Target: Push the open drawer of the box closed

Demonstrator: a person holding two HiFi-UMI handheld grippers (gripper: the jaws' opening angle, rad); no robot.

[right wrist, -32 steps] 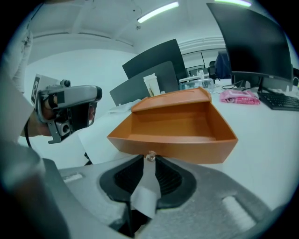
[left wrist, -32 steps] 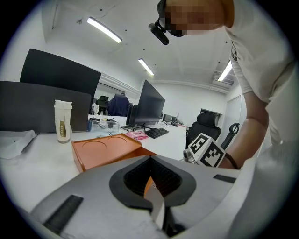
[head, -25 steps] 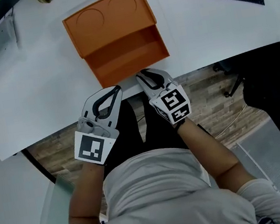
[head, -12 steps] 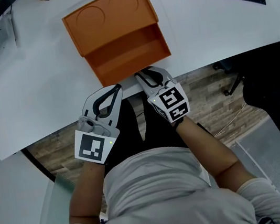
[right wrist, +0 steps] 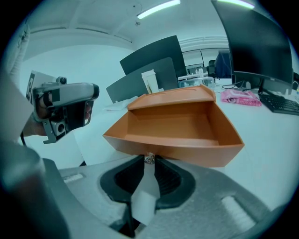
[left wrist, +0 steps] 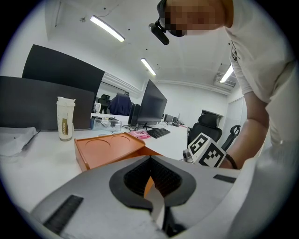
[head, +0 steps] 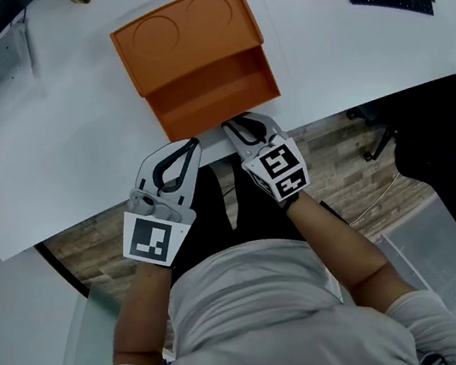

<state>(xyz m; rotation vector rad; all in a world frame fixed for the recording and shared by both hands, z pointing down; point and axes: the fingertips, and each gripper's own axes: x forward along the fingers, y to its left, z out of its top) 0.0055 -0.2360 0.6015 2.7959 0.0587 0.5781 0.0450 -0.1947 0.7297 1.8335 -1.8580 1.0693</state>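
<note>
The drawer (head: 213, 93) stands pulled out toward the person from the orange box (head: 185, 28) on the white worktop (head: 49, 146). Its slide runs straight away from the right tool (head: 240, 121). That tool is the nearer one. Its jaws have just been closing and now pinch the front's small knob (right wrist: 149, 158). The left tool (head: 195, 143) hovers just beside, jaws together, empty.

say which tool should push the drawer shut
Right: the right tool meets the open orange plastic drawer, jaws just closed on its small silver knob; the left tool hangs aside.
</note>
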